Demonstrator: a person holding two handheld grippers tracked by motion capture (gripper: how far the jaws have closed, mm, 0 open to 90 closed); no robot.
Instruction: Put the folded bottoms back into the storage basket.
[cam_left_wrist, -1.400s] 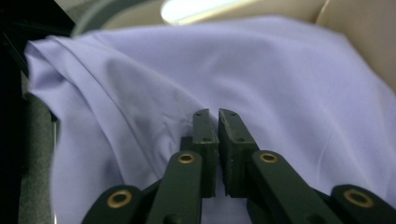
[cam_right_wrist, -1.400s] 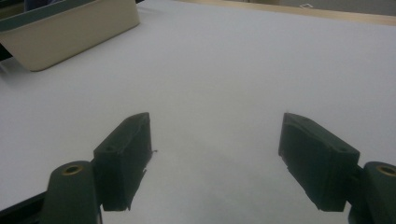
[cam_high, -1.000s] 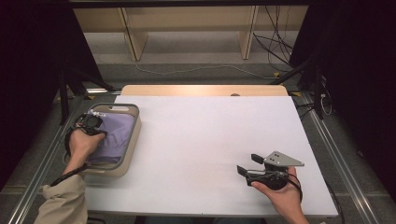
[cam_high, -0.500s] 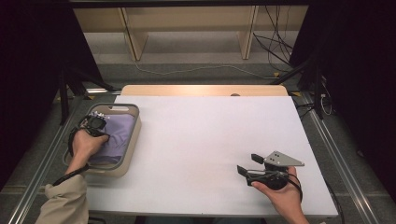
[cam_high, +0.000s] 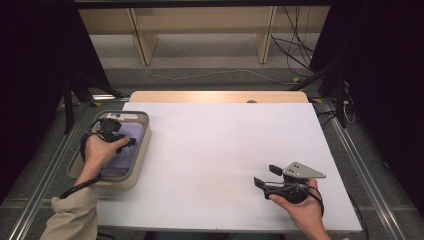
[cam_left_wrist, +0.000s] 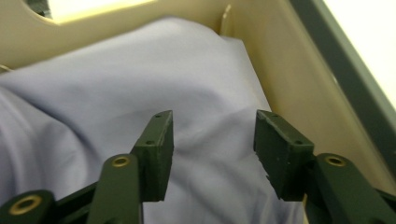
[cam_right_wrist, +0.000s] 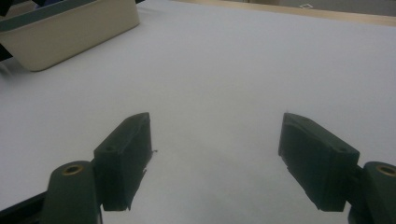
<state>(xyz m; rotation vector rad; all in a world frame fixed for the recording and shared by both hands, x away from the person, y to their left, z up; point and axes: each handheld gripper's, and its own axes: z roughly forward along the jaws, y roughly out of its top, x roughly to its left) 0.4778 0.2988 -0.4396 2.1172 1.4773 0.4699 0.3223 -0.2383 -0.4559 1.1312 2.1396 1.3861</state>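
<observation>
Item: cloth (cam_left_wrist: 140, 93), lavender, crumpled. Located inside the bin (cam_high: 137, 165), against its cream wall; folds are seen across the surface in the left gripper view.

Item: bin, cream with a grey rim, rounded corners. Placed at the left edge of the worktop (cam_high: 220, 150), which is covered in white.

Item: left tool (cam_high: 112, 131), held in the left hand (cam_high: 100, 150) over the bin. Its jaws have just been opening and are set part-way apart above the cloth; nothing is clamped between the pads (cam_left_wrist: 156, 149). Whether the pad tips touch the fabric cannot be told.

Item: right tool (cam_high: 265, 176), held in the right hand (cam_high: 300, 207) near the front right of the worktop, well apart from the bin. Its jaws are spread wide, with bare worktop seen between them; nothing is held. A grey three-cornered plate is carried on top.
</observation>
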